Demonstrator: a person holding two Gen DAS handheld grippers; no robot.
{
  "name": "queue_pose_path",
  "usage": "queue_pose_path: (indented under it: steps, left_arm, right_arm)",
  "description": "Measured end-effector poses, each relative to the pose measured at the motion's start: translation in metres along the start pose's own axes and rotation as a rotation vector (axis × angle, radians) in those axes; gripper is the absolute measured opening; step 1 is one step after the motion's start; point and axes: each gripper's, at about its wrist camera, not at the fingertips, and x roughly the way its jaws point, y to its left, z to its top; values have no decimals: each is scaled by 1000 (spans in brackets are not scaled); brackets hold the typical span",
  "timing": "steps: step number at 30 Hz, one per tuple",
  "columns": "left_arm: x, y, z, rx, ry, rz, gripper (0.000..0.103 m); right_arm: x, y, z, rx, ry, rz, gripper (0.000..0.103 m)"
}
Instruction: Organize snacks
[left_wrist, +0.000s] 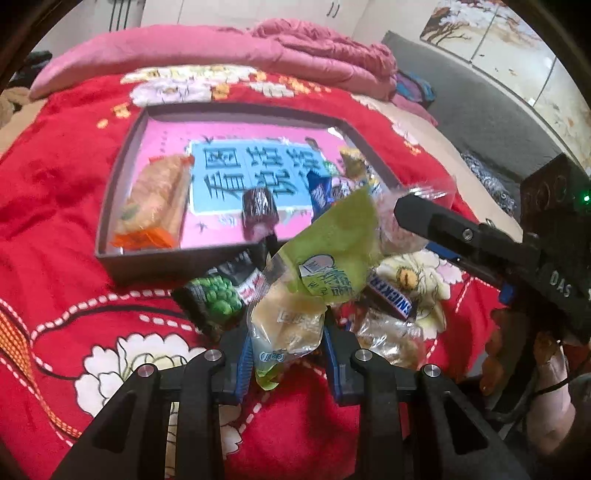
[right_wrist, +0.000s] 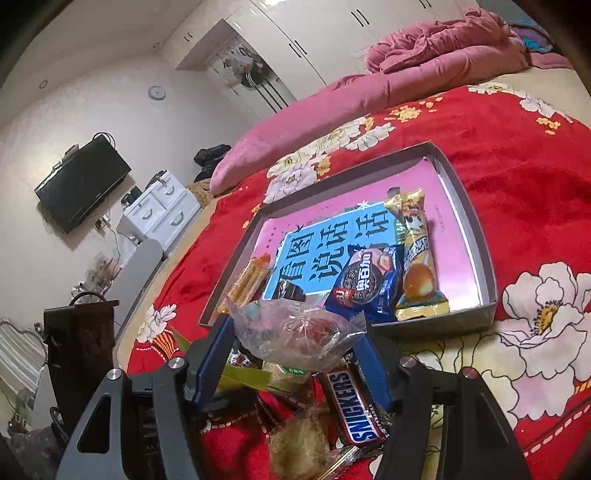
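My left gripper (left_wrist: 286, 339) is shut on a green and clear cake packet (left_wrist: 317, 273), held above a heap of snacks in front of the grey box (left_wrist: 110, 206). My right gripper (right_wrist: 295, 332) is shut on a clear wrapped red sweet (right_wrist: 299, 336), also above the heap; it shows in the left wrist view (left_wrist: 417, 210). A Snickers bar (right_wrist: 354, 402) and a green pea packet (left_wrist: 216, 299) lie in the heap. The box holds an orange cracker pack (left_wrist: 155, 201), a dark wrapped cake (left_wrist: 258, 206), a blue Oreo pack (right_wrist: 365, 284) and a yellow packet (right_wrist: 415, 258).
The box and heap rest on a red flowered blanket (left_wrist: 62, 258) on a bed. A pink quilt (left_wrist: 207, 48) lies along the far side. Beyond the bed's left edge stand a white drawer unit (right_wrist: 162, 212) and a wall television (right_wrist: 83, 186).
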Motion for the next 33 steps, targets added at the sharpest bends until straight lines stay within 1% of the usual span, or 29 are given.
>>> queue_pose_path:
  steps: [4,8,10,14,20,26,33]
  left_arm:
    - [-9,1,5,-9,-40,-16,33]
    - [-15,8,7,-42,-65,-13,33]
    - [-20,12,9,-61,-90,-10,33]
    - [-28,15,12,-68,-133,2,33]
    - [-30,16,16,-95,-147,1,33]
    - [-28,17,23,-111,-164,4,33]
    - [-28,24,30,-140,-192,15,33]
  right_arm:
    - [-6,-1,1,6,-18,-3,65]
    - [-9,-4,2,10,-28,-9,65]
    - [-11,-4,2,11,-36,-14,65]
    - [-15,-2,4,-10,-53,-33,65]
    - [-19,5,5,-46,-71,-56,65]
    - [-25,13,7,-102,-99,-102,65]
    - [-29,10,9,-103,-118,-125,65]
